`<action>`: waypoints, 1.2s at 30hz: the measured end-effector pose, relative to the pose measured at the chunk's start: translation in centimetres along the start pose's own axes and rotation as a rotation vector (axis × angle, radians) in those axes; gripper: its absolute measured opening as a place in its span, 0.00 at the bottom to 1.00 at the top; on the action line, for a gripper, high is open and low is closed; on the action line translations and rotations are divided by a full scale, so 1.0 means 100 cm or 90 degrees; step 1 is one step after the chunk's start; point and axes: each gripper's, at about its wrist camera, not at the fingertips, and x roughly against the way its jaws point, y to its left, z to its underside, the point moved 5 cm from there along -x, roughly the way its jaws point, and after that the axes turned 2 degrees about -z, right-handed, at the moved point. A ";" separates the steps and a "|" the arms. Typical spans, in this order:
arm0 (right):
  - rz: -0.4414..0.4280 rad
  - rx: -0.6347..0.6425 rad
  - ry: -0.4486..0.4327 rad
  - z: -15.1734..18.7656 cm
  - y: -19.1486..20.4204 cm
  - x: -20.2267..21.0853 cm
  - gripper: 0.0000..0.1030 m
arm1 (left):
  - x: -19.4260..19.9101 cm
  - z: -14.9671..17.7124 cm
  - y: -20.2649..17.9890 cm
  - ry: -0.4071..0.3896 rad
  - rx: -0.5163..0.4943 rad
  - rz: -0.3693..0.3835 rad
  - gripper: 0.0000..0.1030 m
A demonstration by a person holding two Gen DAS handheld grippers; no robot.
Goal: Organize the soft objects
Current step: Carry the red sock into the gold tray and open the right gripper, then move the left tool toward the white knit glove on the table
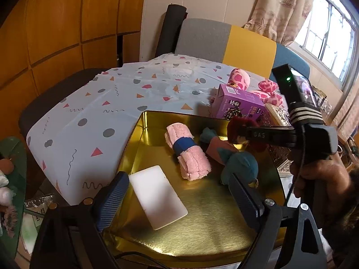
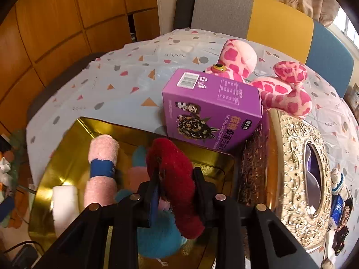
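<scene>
Partly done, judging by the gold tin (image 1: 143,139): already holds a rolled pink towel (image 1: 187,154), a white sponge block (image 1: 157,199) and a teal plush (image 1: 240,163). Now over the tin's right side: red fuzzy piece (image 2: 177,179), clamped in the right gripper (image 2: 175,192). Left gripper (image 1: 177,199) spread wide, empty, above the near edge. Still outside, behind the purple box (image 2: 211,107): pink spotted plush (image 2: 280,89). Seen fully only from the right wrist: ornate tissue box (image 2: 298,174); only from the left: the right hand's grip.
</scene>
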 end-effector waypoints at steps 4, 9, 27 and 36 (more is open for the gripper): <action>0.012 -0.006 0.002 -0.001 -0.002 -0.008 0.32 | 0.001 0.001 0.002 0.001 0.000 -0.001 0.88; 0.017 -0.014 -0.006 -0.003 -0.001 -0.006 0.44 | 0.001 0.002 0.002 0.001 -0.001 -0.005 0.88; 0.022 0.004 -0.124 0.012 -0.005 0.072 0.46 | 0.001 0.004 -0.001 0.003 -0.012 -0.016 0.88; 0.024 -0.031 -0.149 0.038 -0.037 0.105 0.46 | 0.004 0.007 -0.018 0.003 -0.041 -0.014 0.88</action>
